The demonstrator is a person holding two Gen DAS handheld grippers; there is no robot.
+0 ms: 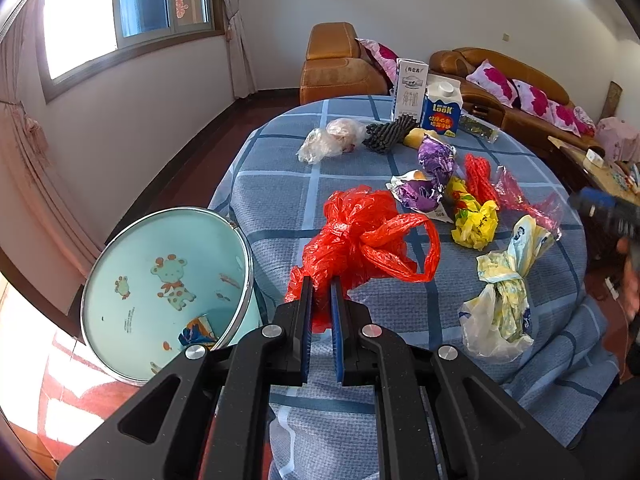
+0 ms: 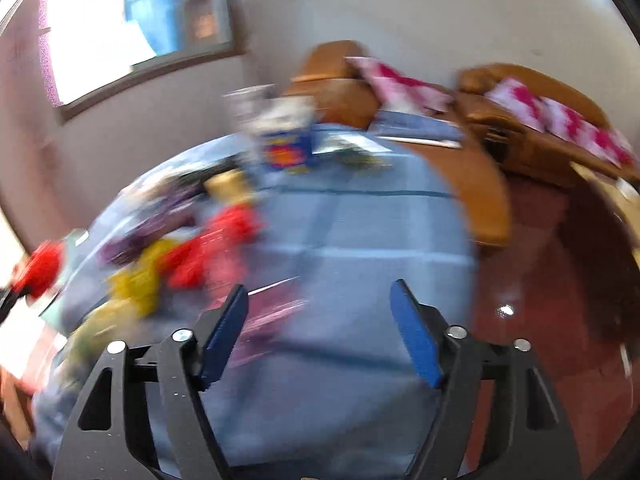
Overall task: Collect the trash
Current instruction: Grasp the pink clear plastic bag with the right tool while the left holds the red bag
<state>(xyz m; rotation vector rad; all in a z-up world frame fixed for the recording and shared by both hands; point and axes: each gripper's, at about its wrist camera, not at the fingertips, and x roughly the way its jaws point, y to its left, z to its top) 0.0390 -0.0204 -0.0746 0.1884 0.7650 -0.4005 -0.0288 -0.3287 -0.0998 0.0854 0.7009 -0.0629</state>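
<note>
While the left tongs pinch the red bag, the right tongs gape.

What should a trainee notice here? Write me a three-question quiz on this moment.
1. True or false: the left gripper is shut on the red plastic bag.
2. Which stands beside the table, to the left in the left wrist view? A) a cardboard box B) the pale blue bin C) a chair
3. Fill in: the right gripper has its jaws ____ and holds nothing.

Key
1. True: the bag is pinched between the blue pads.
2. B: the bin with the giraffe print, with one scrap already showing inside.
3. Open: the view is blurred, yet the wide gap is plain.
</note>
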